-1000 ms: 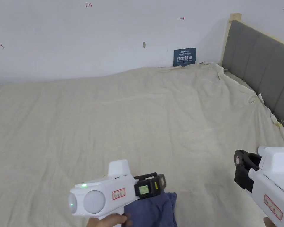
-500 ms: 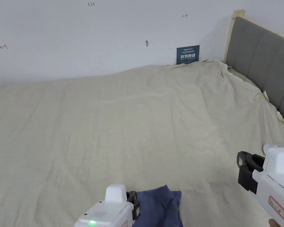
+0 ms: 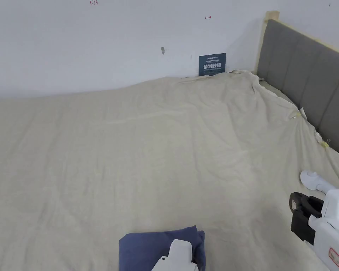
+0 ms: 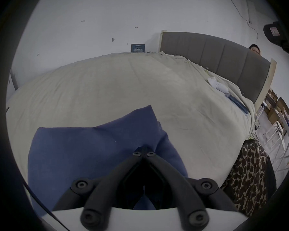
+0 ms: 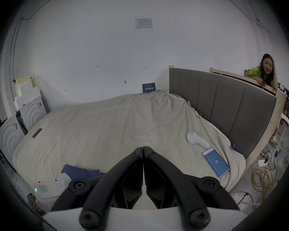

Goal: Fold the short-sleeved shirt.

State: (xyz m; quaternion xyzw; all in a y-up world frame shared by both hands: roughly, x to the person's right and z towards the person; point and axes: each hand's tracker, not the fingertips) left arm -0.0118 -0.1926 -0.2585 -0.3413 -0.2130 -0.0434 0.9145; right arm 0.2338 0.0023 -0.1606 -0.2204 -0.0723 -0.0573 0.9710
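The dark blue short-sleeved shirt (image 3: 147, 247) lies folded into a flat packet at the near edge of the beige bed sheet (image 3: 165, 141). In the left gripper view, my left gripper (image 4: 143, 152) sits low over the shirt (image 4: 90, 148), jaws closed together on a fold at its right side. Its white housing (image 3: 177, 256) pokes in at the bottom of the head view. My right gripper (image 3: 301, 218) hovers above the sheet to the right, well away from the shirt (image 5: 80, 171). Its jaws (image 5: 143, 148) are shut with nothing between them.
A grey padded headboard (image 3: 306, 77) runs along the right side. A white hand-held device (image 3: 315, 180) and a phone (image 5: 215, 162) lie on the sheet near it. A person (image 5: 264, 74) leans over the headboard. Yellow cable (image 5: 264, 179) is coiled on the floor.
My left gripper has dropped toward the near edge with the shirt. The shirt hung bunched from it before and now rests flat on the sheet. The right gripper has barely moved.
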